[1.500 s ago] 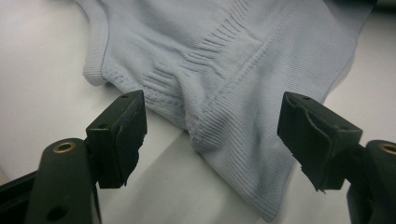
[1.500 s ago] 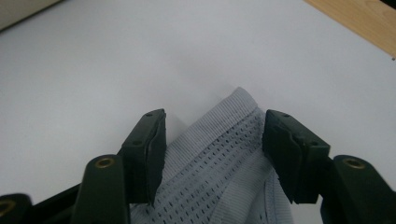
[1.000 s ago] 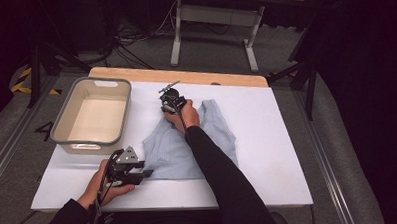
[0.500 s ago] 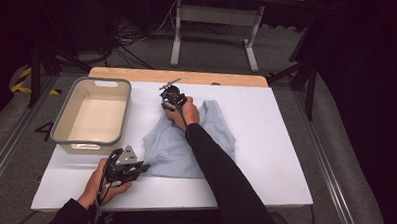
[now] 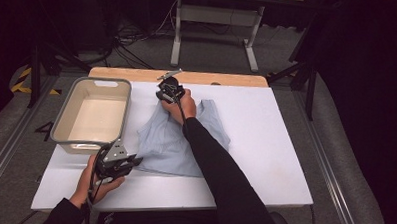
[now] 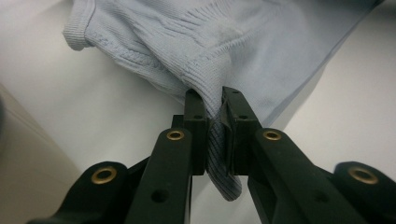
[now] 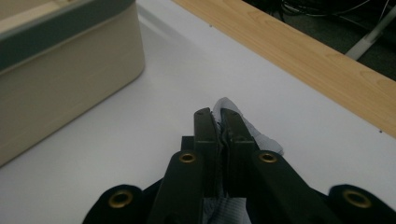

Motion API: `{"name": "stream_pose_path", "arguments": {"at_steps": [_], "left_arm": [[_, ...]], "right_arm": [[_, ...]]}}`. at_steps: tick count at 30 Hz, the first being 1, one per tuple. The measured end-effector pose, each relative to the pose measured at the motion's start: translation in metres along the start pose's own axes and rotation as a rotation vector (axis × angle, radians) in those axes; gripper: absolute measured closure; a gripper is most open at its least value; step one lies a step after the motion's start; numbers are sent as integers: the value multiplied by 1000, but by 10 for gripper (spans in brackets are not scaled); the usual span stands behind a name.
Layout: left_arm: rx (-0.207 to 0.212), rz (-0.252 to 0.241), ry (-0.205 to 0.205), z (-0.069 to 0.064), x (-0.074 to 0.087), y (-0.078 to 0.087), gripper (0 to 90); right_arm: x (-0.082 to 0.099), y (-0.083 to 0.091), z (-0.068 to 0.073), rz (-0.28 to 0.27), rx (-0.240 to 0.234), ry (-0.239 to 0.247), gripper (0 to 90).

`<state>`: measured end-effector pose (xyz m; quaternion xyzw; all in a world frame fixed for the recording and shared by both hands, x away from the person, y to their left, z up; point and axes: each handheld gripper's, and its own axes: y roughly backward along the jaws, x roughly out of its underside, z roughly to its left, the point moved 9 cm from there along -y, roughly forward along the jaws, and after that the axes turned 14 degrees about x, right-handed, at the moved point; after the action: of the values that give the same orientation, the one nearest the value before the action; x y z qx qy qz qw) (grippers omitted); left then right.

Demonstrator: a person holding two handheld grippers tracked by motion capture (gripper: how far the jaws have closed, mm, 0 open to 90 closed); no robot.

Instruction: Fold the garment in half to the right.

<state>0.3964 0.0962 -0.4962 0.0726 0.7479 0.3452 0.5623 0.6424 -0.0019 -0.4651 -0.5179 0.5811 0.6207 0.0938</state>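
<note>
The high view looks forward and down over the whole worktop (image 5: 267, 139). Each claw camera sits close along its jaws, low over, seemingly, the same pale garment (image 6: 243, 42).

Pale blue ribbed garment (image 5: 167, 143) lies rumpled on white table (image 5: 267, 139).

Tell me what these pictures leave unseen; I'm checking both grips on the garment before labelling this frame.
- High view: the right gripper tips are too small to show their hold on the light blue garment; the forearm covers the garment's middle.
- Left gripper view: the left gripper hides the pinched fabric, and the frame edges cut the garment off.
- Right gripper view: the bin interior is cut off.
</note>
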Motion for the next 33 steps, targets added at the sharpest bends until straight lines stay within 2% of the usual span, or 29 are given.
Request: {"name": "stream_pose_path", "arguments": {"at_steps": [3,6,7,8,9,10,11,16,17,20,26,29,30,33], "left_arm": [[11,-56,-4,-2,-9,8,822],[12,-84,-11,-3,-14,10,822],[27,-114,-9,-4,-24,9,822],[27,-114,-9,-4,-24,9,822],[37,-125,-31,-7,-33,7,822],[37,-125,-31,-7,-33,7,822],[36,-123,-55,-10,-39,4,822],[43,-111,-72,-13,-43,-2,824],[24,-110,-95,-14,-45,0,824],[1,-107,-110,-14,-45,6,825],[-35,-104,-109,-8,-42,24,824],[-61,-93,-130,-7,-43,26,824],[-62,-88,-147,-9,-46,28,824],[-50,-85,-155,-11,-49,25,824]], "right_arm": [[-4,1,1,-14,-1,-3,866],[-6,2,1,-28,-5,-16,866],[-6,3,1,-30,-8,-24,866],[-6,3,0,-31,-10,-28,865],[-6,4,-2,-36,-14,-34,865],[-7,5,-3,-43,-20,-40,865],[-8,7,-5,-48,-25,-48,866],[-12,12,-11,-71,-25,-43,866],[-14,16,-12,-83,-27,-44,865],[-17,18,-12,-96,-30,-41,865],[-32,23,-6,-130,-38,-33,865],[-35,24,-3,-136,-37,-30,866],[-39,25,-1,-145,-40,-28,865],[-41,28,-1,-150,-48,-31,865]]}}
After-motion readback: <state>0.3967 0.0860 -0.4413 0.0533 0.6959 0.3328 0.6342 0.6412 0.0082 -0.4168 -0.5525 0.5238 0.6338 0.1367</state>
